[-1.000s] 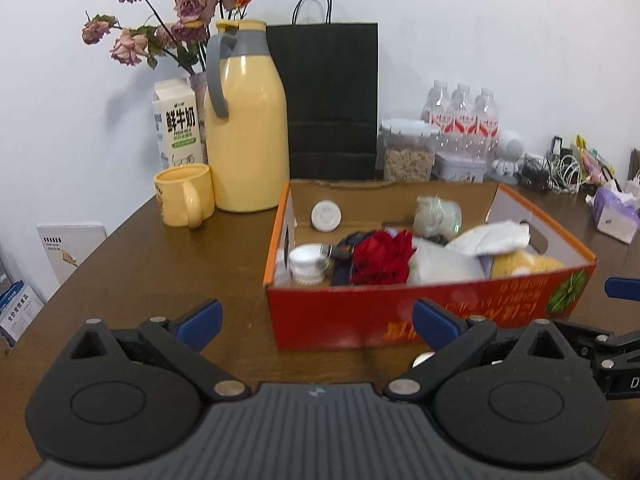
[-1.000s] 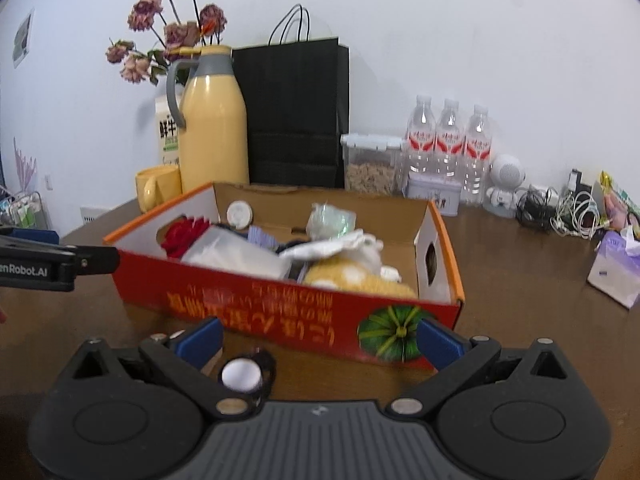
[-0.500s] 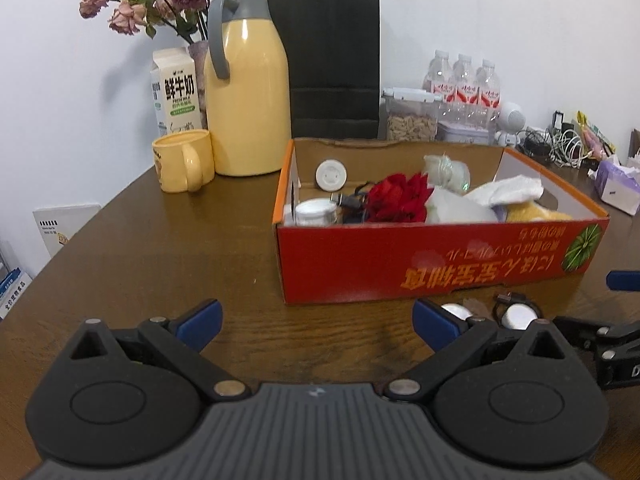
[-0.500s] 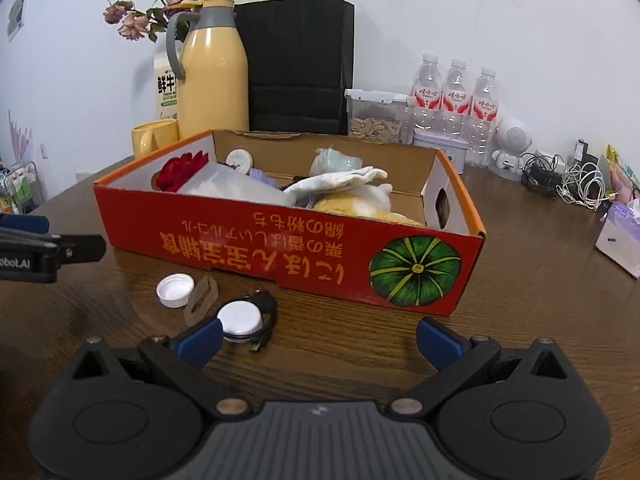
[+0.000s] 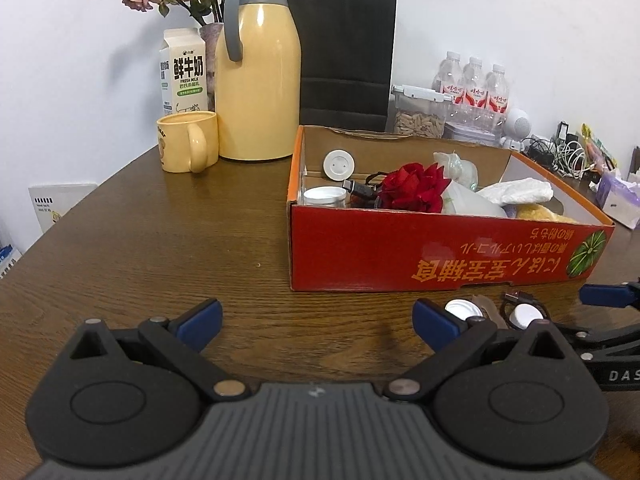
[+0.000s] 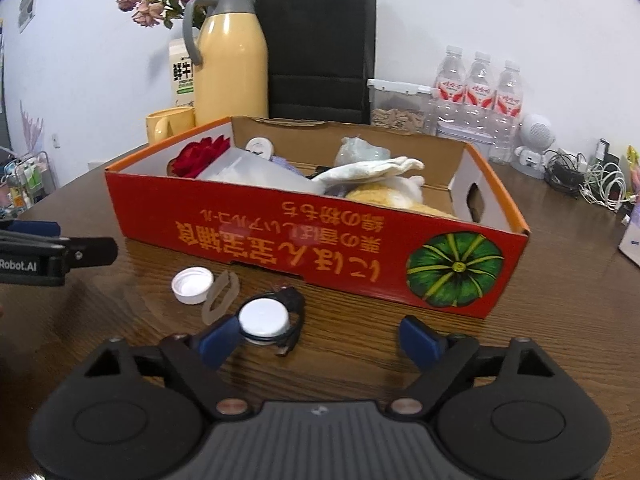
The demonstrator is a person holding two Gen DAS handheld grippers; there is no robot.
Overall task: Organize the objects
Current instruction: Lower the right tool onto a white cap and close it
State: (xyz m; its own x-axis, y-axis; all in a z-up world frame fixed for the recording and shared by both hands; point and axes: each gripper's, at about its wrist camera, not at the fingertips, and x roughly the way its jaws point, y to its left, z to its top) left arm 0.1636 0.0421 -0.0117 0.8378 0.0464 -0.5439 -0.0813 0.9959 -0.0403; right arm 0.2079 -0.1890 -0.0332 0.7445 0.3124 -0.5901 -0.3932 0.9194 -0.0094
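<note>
both grippers are held low over the table (image 5: 160,240), angled downward, in front of the box (image 6: 280,232). the left gripper (image 5: 316,316) is set wide open with nothing between its fingers. the right gripper (image 6: 320,338) is closing; bare table lies between its fingers and nothing is gripped, though its left fingertip is seen just beside the white disc (image 6: 264,316).

the disc rests on a coiled black cable (image 6: 294,320), just in front of the box's near wall. a white cap (image 6: 192,285) and a clear loop (image 6: 220,296) lie beside the disc, toward the left gripper. the box holds a red rose (image 5: 416,188), a jar (image 5: 324,197), a white cloth (image 6: 372,170) and bagged items.

behind the box stand a flask (image 5: 258,80), a mug (image 5: 188,146), a carton (image 5: 184,76), a black bag (image 5: 346,52) and bottles (image 6: 478,92). open table remains left of the box; the strip before its near wall is narrow and cluttered.
</note>
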